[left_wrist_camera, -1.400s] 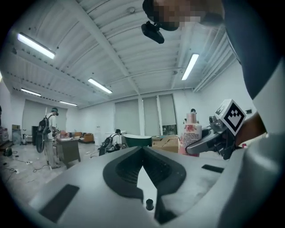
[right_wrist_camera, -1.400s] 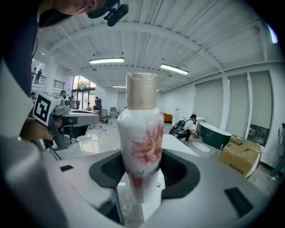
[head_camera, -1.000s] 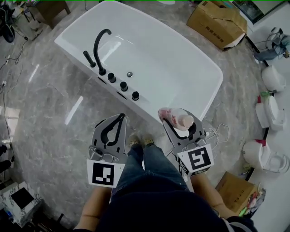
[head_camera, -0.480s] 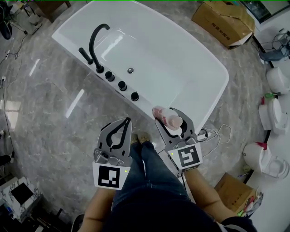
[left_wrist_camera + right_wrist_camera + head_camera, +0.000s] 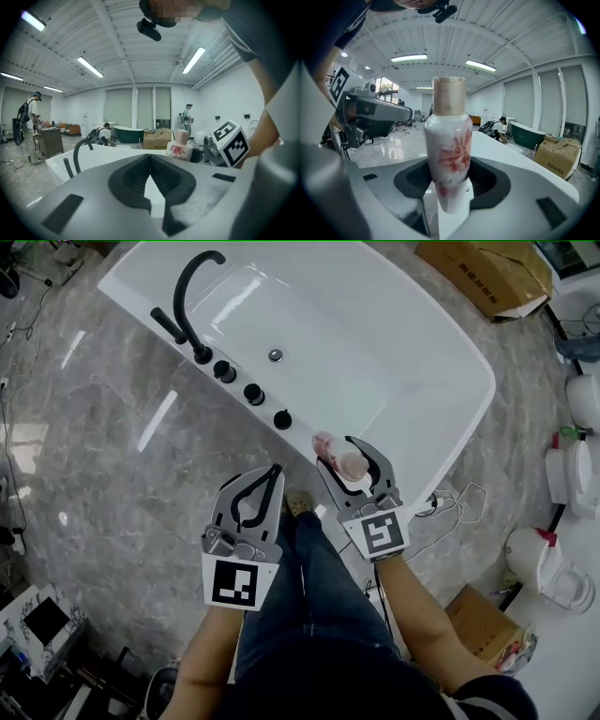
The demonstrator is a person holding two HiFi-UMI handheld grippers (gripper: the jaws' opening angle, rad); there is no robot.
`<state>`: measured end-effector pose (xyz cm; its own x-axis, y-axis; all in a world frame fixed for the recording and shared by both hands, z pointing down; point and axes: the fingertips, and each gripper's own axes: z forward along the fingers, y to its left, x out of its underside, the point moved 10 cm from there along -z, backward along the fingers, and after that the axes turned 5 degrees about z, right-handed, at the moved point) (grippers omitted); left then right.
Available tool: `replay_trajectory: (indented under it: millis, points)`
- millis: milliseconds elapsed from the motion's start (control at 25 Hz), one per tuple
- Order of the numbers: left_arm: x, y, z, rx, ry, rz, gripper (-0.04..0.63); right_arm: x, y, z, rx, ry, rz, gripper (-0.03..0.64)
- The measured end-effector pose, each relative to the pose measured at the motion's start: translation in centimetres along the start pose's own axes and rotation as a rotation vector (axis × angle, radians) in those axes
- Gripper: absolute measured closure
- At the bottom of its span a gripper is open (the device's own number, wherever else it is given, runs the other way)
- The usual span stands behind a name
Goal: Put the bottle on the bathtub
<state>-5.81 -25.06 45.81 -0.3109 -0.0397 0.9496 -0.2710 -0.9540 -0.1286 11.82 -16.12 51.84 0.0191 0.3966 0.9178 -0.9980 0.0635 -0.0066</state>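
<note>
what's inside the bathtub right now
Only a drain shows on the bare white bathtub floor. The bottle, held by the right gripper, covers part of the near edge.

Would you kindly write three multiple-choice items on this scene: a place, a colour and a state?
1. Where is the bottle? A. on the floor B. between the right gripper's jaws C. in a box
2. What colour is the bathtub's faucet? A. chrome B. gold C. black
3. How do the left gripper's jaws stand? A. together, empty B. wide apart C. on a knob
1 B: the right gripper view shows it clamped. 2 C: it looks black against the white bathtub. 3 A: the left gripper view shows the tips meeting.
</note>
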Motion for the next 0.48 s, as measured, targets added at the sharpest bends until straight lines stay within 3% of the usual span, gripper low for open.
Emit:
replay_trajectory:
  millis: [200, 480]
  points:
    - [2.8, 0.1, 1.7, -0.022, 0.029, 0.006, 0.572, 3.0, -0.5, 2.8, -0.027, 0.045, 0.003, 0.377]
    - [5.5, 0.2, 2.8, -0.036, 0.081, -0.049, 0.572, 6.1, -0.3, 6.4, -0.066, 0.101, 0.026, 0.377]
